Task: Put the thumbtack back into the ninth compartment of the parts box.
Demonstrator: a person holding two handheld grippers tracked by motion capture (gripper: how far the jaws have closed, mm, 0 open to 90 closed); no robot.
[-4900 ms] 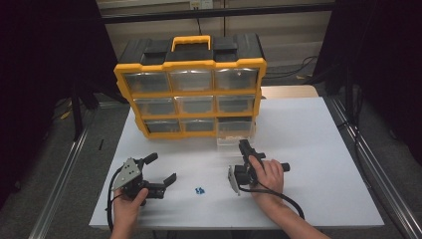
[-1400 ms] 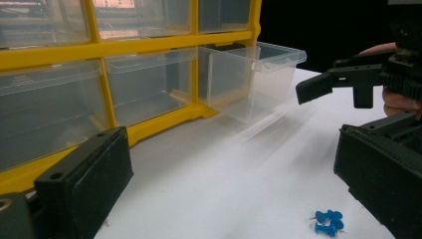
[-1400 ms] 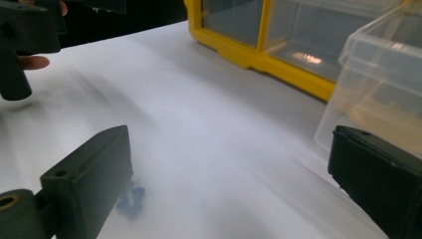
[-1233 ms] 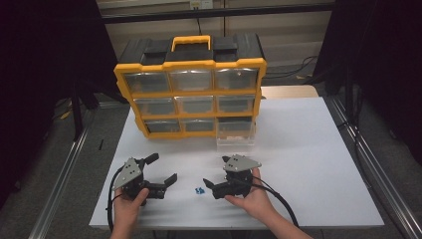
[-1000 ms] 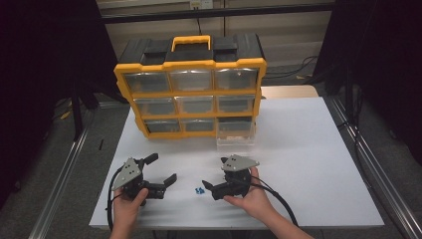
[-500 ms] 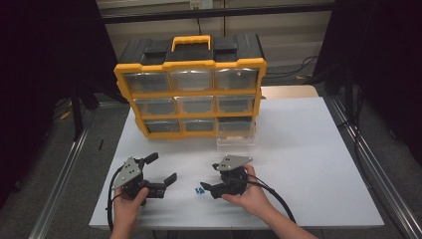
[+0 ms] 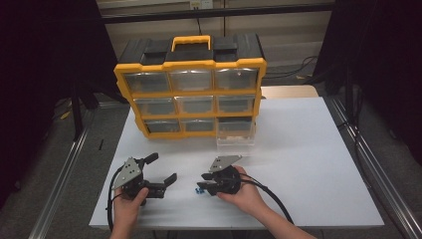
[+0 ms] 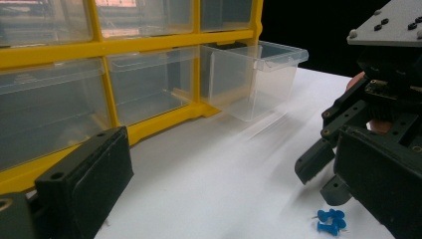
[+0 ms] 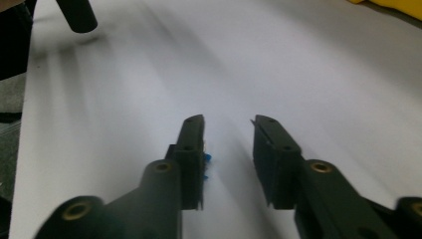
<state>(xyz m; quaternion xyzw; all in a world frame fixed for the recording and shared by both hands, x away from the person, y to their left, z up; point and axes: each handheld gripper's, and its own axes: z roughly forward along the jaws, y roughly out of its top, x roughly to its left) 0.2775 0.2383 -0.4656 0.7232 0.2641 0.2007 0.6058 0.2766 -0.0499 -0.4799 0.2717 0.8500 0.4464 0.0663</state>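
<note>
A few small blue push pins [image 7: 198, 190] lie on the white table [image 7: 308, 164] near its front edge. My right gripper [image 7: 202, 183] points left at them, low over the table. Its jaws have just been closing, and a gap still stands between them. In the right gripper view the push pins [image 9: 207, 159] sit against the inner face of the left jaw, and the right gripper [image 9: 227, 122] is not pressing on them from both sides. My left gripper [image 7: 163, 167] rests open to the left with nothing between its fingers. In the left gripper view the push pins [image 8: 329, 220] lie under the right gripper's fingertips [image 8: 314, 162].
A yellow drawer organizer [image 7: 191, 94] stands at the back of the table. A clear drawer [image 7: 235, 137] is pulled out from its bottom right slot and shows no contents in the left gripper view. A cable [image 7: 271, 196] trails from the right gripper toward the front edge.
The right gripper swung from the drawer side to the left, reached the blue push pins, and its jaws narrowed around them. The left gripper has stayed in place.
</note>
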